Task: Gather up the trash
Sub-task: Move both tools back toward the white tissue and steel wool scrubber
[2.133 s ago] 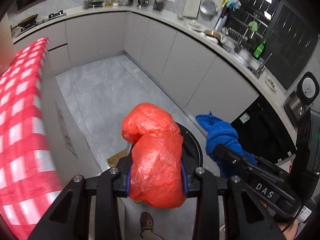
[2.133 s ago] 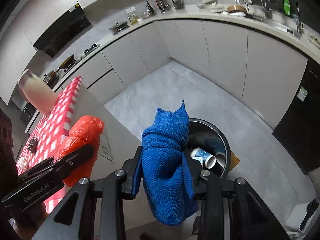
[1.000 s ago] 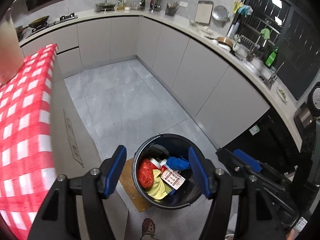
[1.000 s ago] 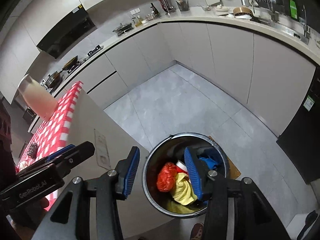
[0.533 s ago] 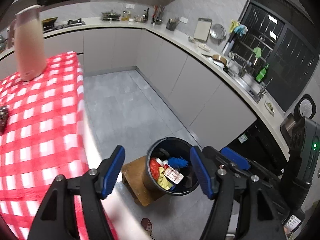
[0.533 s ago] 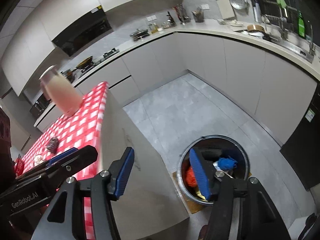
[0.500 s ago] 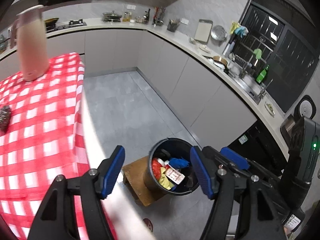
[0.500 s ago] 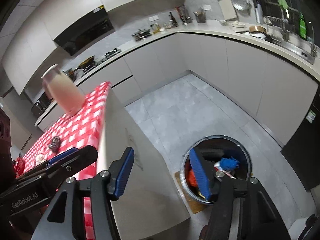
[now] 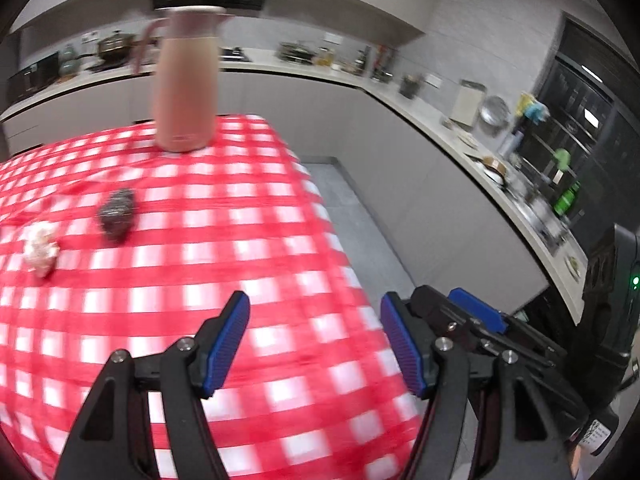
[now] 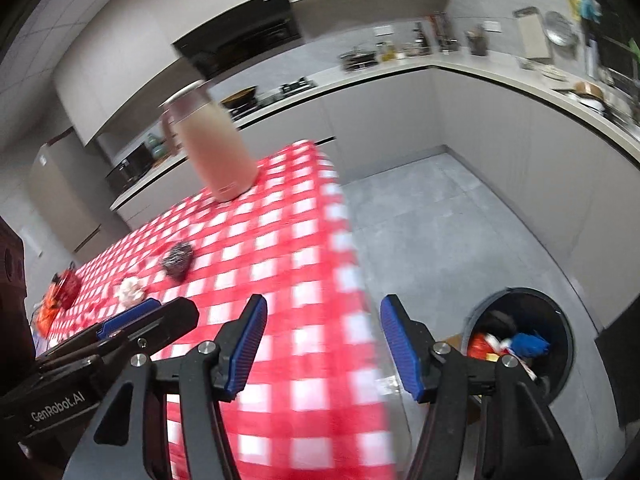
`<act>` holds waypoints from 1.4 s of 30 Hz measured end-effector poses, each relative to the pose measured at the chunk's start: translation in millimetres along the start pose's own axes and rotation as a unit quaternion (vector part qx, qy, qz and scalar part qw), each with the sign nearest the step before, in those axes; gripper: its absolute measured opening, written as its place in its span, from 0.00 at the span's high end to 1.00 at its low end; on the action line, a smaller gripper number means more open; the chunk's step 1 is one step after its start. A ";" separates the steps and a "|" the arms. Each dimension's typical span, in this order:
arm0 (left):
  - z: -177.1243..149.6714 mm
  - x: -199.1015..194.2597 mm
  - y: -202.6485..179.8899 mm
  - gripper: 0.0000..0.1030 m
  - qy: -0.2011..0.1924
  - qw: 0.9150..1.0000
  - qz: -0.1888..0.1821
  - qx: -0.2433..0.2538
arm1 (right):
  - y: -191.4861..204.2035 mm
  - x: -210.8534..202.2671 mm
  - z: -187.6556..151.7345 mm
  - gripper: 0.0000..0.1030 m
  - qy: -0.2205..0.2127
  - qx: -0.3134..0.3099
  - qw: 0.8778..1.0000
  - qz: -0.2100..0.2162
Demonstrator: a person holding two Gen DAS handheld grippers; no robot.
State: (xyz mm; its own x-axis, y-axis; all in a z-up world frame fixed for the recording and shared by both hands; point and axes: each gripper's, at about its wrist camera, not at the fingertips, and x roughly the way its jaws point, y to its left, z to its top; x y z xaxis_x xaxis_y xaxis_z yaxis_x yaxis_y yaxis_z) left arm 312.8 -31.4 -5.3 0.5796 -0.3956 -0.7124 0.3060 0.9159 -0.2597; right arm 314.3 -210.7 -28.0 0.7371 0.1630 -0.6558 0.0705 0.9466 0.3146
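Both grippers are open and empty above a table with a red-and-white checked cloth (image 9: 208,264). My left gripper (image 9: 314,340) hovers over the table's near right part. My right gripper (image 10: 322,346) hangs over the table's right edge. A dark crumpled ball (image 9: 117,212) and a white crumpled wad (image 9: 39,246) lie at the table's left; both also show in the right wrist view, the ball (image 10: 178,260) and the wad (image 10: 130,290). A red crumpled item (image 10: 60,290) lies further left. The black trash bin (image 10: 560,316) stands on the floor at right, holding red and blue trash.
A tall pink jug (image 9: 187,80) stands at the table's far edge. Grey floor (image 10: 440,216) lies right of the table. A counter (image 9: 460,136) with cabinets, utensils and bottles runs round the back and right. A piece of cardboard (image 10: 456,340) lies by the bin.
Both grippers let go of the red bag and blue cloth into the bin, then swung up and left from the bin to over the table. The view is motion-blurred.
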 end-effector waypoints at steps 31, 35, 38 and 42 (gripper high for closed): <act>12.4 -8.2 233.7 0.33 -0.006 0.983 0.159 -0.092 | 202.8 154.7 -1.4 0.35 0.079 -0.077 0.991 0.077; 17.8 1.0 250.3 0.33 -0.002 0.982 0.160 -0.097 | 214.4 174.2 3.5 0.35 0.083 -0.083 0.991 0.064; 19.9 7.9 259.6 0.33 -0.002 0.982 0.160 -0.099 | 219.4 186.3 6.4 0.35 0.086 -0.084 0.991 0.058; 21.3 16.2 266.9 0.33 0.002 0.983 0.158 -0.099 | 226.6 204.2 9.1 0.34 0.093 -0.088 0.990 0.052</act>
State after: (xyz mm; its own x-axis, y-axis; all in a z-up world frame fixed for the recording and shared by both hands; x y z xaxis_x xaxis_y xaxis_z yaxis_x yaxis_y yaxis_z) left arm 420.0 205.2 -72.3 0.6186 -0.0904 -0.7805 -0.0411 0.9883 -0.1470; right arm 486.9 34.5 -84.4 0.5972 0.2948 -0.7459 -0.1294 0.9532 0.2732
